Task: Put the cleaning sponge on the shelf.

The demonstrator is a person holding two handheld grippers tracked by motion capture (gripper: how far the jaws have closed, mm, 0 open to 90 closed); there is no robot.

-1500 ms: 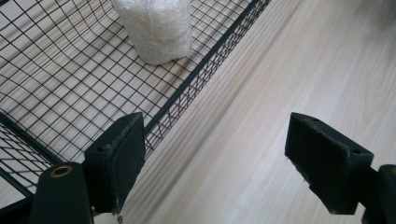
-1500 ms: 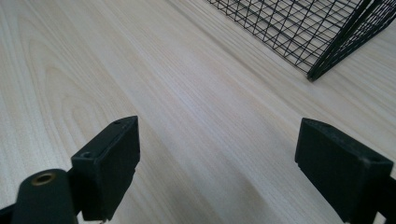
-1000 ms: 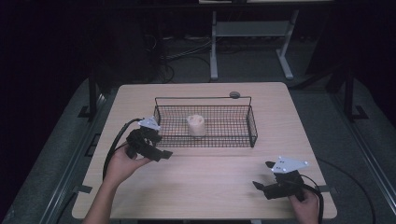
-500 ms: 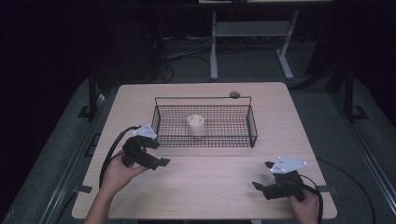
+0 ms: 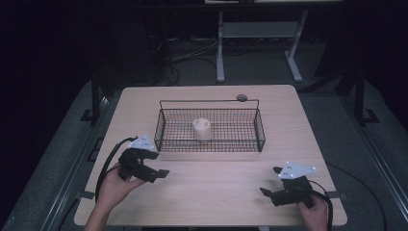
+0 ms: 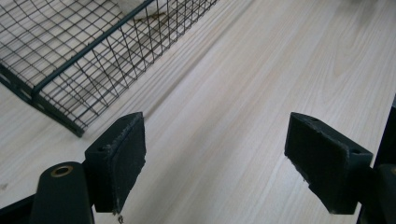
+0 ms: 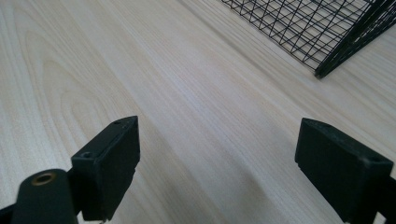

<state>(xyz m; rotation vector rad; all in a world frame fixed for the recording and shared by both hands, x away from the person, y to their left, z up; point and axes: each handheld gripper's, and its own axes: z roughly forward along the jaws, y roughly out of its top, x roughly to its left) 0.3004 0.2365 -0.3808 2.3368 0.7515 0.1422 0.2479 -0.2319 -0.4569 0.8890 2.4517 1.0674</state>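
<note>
Near the desk's (image 5: 216,192) front corners, left gripper (image 5: 161,166) and right gripper (image 5: 269,183) sit spread, empty; judged idle, no step begun beside basket (image 5: 260,130).

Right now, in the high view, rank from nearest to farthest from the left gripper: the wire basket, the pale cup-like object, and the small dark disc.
From the left gripper:
1. Wire basket, its near-left corner just beyond the gripper.
2. Pale cup-like object, mid-basket.
3. Small dark disc, behind the basket's far rim, toward the right.
</note>
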